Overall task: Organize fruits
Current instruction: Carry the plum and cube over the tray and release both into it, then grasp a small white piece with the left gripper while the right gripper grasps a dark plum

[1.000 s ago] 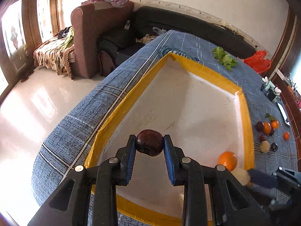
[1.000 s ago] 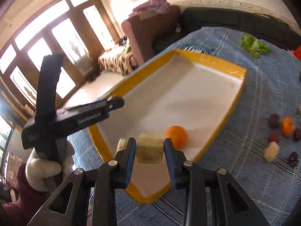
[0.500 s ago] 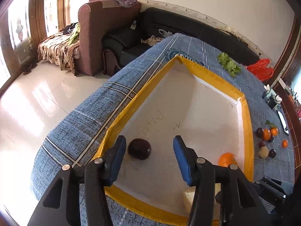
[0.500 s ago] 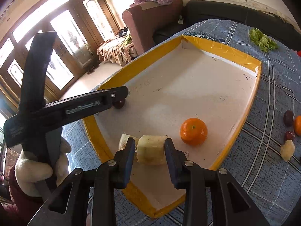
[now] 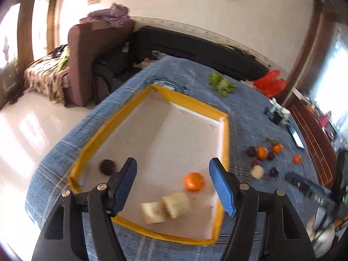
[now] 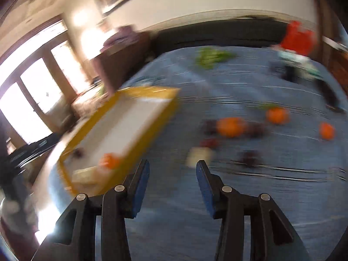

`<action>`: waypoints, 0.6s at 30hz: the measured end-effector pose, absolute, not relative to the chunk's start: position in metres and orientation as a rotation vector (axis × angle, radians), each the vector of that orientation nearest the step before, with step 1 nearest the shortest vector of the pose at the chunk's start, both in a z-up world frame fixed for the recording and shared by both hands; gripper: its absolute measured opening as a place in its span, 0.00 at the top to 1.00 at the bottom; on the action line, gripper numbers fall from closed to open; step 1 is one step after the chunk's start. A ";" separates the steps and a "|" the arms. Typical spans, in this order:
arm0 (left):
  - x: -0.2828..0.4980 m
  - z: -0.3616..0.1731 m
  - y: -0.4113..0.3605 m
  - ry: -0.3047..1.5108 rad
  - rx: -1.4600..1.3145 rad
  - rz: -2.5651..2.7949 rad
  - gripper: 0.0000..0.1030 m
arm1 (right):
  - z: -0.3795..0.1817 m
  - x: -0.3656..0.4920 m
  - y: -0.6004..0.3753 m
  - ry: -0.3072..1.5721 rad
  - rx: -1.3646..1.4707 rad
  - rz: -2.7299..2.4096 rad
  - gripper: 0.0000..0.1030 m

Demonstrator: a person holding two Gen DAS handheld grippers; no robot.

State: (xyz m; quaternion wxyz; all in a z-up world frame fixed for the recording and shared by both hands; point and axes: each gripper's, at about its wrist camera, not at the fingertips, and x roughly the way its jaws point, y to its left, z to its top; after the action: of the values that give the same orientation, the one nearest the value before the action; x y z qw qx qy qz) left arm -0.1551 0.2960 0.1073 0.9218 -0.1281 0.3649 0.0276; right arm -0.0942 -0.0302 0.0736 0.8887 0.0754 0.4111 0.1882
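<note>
A white tray with a yellow rim (image 5: 225, 143) lies on the blue cloth. In it are a dark plum (image 5: 107, 167), an orange (image 5: 194, 181) and two pale fruit pieces (image 5: 165, 208). My left gripper (image 5: 173, 182) is open and empty above the tray's near end. My right gripper (image 6: 173, 180) is open and empty, over the cloth right of the tray (image 6: 152, 93). Loose oranges (image 6: 230, 127), dark plums (image 6: 250, 158) and a pale piece (image 6: 199, 155) lie ahead of it, blurred.
Green lettuce (image 5: 220, 83) and a red bag (image 5: 269, 82) lie at the table's far end. Small dark items (image 5: 277, 114) sit at the right edge. A brown armchair (image 5: 87, 50) and black sofa (image 5: 195, 50) stand beyond the table.
My left gripper let go of the plum in the tray, opened wide and pulled back. My right gripper released the pale piece in the tray and swung right toward the loose fruit.
</note>
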 end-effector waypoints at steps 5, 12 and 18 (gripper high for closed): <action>-0.140 0.099 0.243 0.789 -0.227 -0.075 0.34 | 0.064 -0.075 -0.081 0.876 0.218 0.302 0.53; -0.118 0.095 0.190 0.843 -0.137 -0.155 0.59 | 0.044 -0.041 -0.075 0.896 0.214 0.338 0.53; -0.089 0.079 0.149 0.897 -0.082 -0.195 0.59 | 0.026 -0.038 -0.061 0.906 0.154 0.347 0.53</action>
State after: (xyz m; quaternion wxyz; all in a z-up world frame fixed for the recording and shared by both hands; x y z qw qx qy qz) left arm -0.0893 0.1495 0.0794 0.8957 -0.0395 0.4327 -0.0942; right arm -0.0375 -0.0612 0.0255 0.8818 0.0738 0.4350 0.1668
